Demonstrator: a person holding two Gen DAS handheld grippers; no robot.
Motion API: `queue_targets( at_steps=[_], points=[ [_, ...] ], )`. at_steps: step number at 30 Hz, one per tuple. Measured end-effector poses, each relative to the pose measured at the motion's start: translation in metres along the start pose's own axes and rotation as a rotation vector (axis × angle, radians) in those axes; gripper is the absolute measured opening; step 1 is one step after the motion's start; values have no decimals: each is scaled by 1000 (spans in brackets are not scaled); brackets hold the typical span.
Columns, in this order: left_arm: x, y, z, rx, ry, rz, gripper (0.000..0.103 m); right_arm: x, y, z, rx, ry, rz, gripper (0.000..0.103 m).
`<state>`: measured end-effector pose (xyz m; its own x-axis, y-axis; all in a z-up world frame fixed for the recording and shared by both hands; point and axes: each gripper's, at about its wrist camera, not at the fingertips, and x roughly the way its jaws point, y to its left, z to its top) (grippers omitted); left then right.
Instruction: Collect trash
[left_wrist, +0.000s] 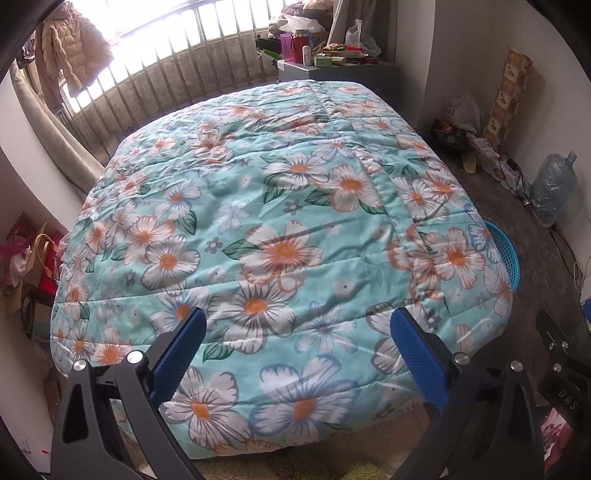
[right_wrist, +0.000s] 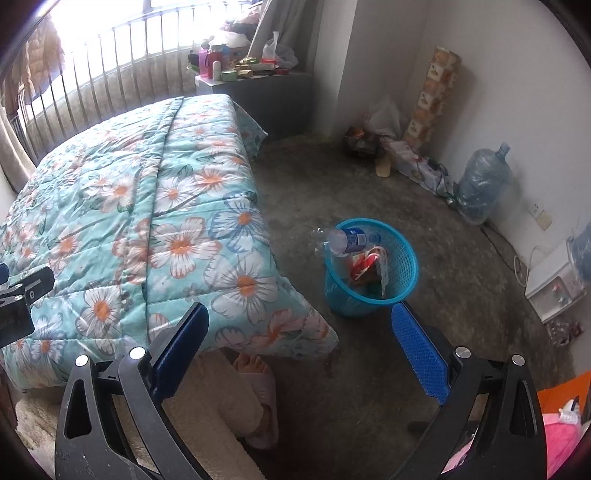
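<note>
A blue plastic trash basket (right_wrist: 400, 273) stands on the floor by the bed's near right corner. A clear plastic bottle (right_wrist: 341, 240) with a blue label lies across its rim, and a red and white wrapper (right_wrist: 365, 267) sits inside. My right gripper (right_wrist: 299, 332) is open and empty, above the floor in front of the basket. My left gripper (left_wrist: 295, 334) is open and empty over the floral quilt (left_wrist: 277, 206). The basket's rim (left_wrist: 508, 254) peeks out past the quilt's right edge in the left wrist view.
The bed with the floral quilt (right_wrist: 147, 206) fills the left. A large water jug (right_wrist: 480, 184), bags and cables lie along the right wall. A cluttered nightstand (right_wrist: 255, 86) stands at the back. A person's bare foot (right_wrist: 255, 365) shows below the bed corner.
</note>
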<state>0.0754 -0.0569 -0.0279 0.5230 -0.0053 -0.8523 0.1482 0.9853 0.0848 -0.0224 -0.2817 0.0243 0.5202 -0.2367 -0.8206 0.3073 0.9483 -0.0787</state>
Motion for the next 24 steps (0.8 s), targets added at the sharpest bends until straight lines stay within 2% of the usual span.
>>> queue_targets(
  at_steps=[12, 24],
  points=[
    [-5, -5, 3, 25, -19, 5, 98, -2, -3, 4, 10, -15, 4, 95],
    [-9, -12, 5, 59, -36, -29, 98, -4, -8, 4, 24, -17, -4, 95]
  ],
)
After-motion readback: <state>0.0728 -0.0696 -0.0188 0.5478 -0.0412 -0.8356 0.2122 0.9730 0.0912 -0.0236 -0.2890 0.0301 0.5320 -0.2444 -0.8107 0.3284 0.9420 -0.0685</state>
